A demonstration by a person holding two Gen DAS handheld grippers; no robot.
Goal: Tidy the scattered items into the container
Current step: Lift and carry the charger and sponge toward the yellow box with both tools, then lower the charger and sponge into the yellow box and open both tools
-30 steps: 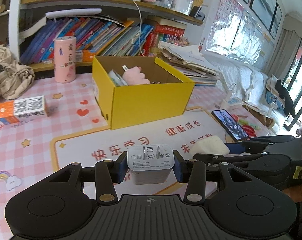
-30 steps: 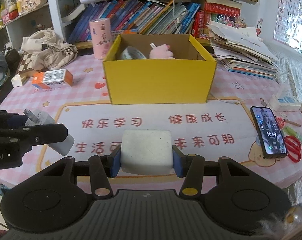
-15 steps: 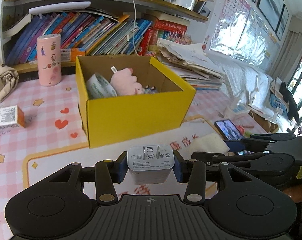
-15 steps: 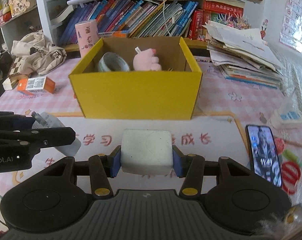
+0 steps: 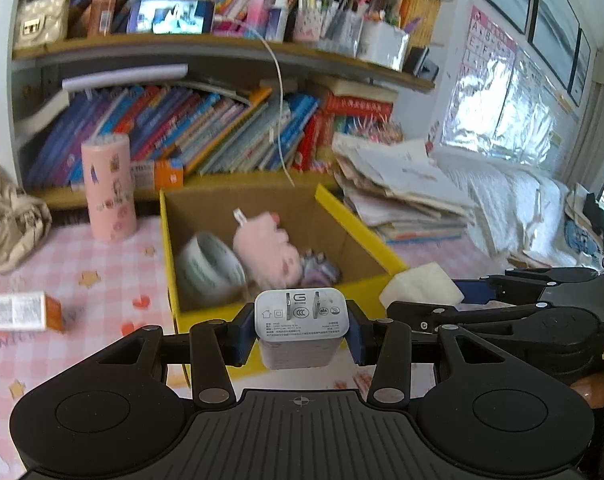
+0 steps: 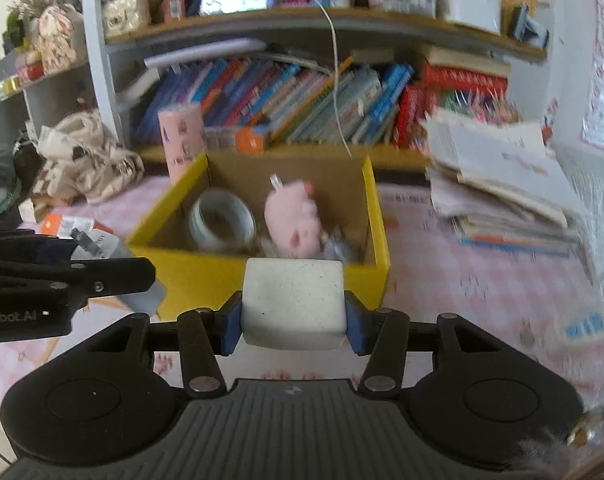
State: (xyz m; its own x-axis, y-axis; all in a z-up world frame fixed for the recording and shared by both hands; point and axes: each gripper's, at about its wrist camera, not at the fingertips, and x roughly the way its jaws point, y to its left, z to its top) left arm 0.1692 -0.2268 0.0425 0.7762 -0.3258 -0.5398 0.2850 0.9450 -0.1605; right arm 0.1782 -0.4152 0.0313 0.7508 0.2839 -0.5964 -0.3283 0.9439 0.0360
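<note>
Both my tongs have closed in on the box point(image 5: 365, 236), left tongs point(image 5: 302, 330) clamping the charger point(image 5: 302, 322), right tongs point(image 6: 293, 306) clamping the sponge point(image 6: 294, 304), both at its near rim, ready to drop

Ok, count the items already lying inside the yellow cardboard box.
3: white tape roll at left, pink plush toy in the middle, small purple item beside it. More may be hidden.

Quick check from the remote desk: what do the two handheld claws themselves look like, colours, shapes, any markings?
Both claws, left and right, are matte black plastic: a ribbed central body with a small crosshair mark, round discs either side, linkage arms with silver rivets, and blue finger pads. White "Robot.AI" lettering shows on the left one's side in the right wrist view. No cables or sleeves visible.
</note>
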